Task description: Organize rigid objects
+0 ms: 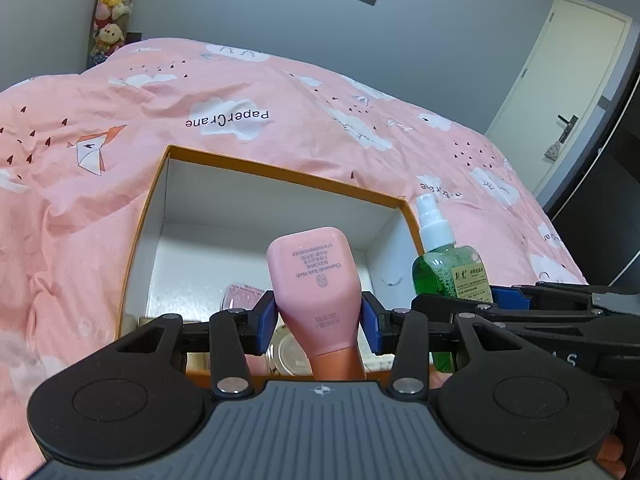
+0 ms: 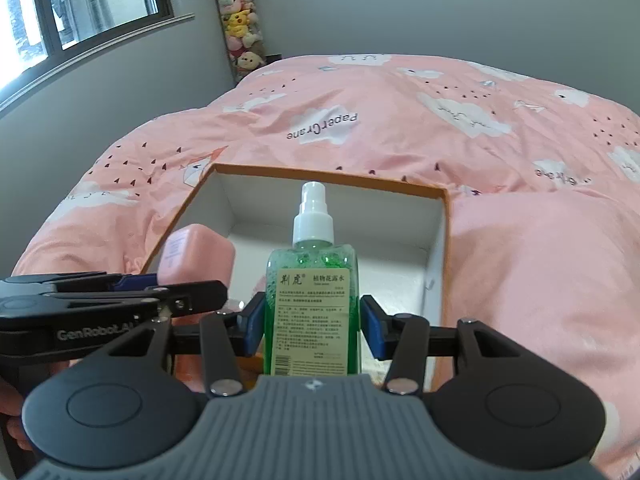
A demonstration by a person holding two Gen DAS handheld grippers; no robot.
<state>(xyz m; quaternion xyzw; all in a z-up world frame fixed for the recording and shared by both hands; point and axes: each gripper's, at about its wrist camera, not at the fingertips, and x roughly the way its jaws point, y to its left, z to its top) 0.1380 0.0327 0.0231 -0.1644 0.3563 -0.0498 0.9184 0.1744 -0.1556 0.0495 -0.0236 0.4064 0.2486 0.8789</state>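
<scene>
Two bottles, one pink (image 1: 316,280), one green (image 2: 312,292); one open box (image 1: 280,178).

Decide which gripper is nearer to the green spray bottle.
Right. The right gripper is shut on the green spray bottle; the left gripper holds the pink bottle beside it, over the box.

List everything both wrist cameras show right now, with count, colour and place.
Pink bottle: one, pink, upside down in the left gripper, above the box.
Spray bottle: one, green liquid, white sprayer, upright in the right gripper, above the box.
Box: one, orange outside, white inside, open on the bed.
Items in box: a clear jar and something pink, partly hidden at the near end.
Quilt: one, pink with white clouds, on the bed.
Plush toys: several, mixed colours, stacked in the corner.
Window: one, left wall.
Door: one, white, at right.
Left gripper: black, blue pads, clamping the pink bottle.
Right gripper: same, clamping the spray bottle.
</scene>
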